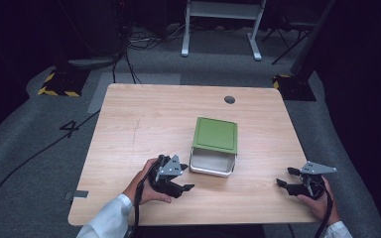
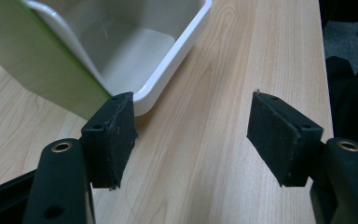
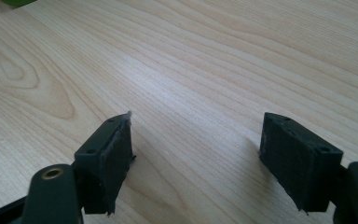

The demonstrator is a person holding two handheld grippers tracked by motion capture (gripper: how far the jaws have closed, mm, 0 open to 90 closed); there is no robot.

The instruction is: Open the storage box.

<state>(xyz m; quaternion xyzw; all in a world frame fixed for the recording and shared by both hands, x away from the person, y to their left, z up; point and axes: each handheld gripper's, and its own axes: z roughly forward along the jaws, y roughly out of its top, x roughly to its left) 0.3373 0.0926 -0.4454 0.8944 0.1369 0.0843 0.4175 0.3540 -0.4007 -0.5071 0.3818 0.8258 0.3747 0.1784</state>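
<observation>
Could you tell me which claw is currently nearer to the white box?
Left. The left claw sits just beside the white box, at its near-left corner; the right claw is well off to its right.

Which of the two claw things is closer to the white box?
The left gripper, close beside the box. The right gripper sits far off near the table's right edge.

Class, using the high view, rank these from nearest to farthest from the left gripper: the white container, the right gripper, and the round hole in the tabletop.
1. White container, just right of the left gripper, under a green lid.
2. Right gripper, across the table's near edge.
3. Round hole, near the far edge.
</observation>
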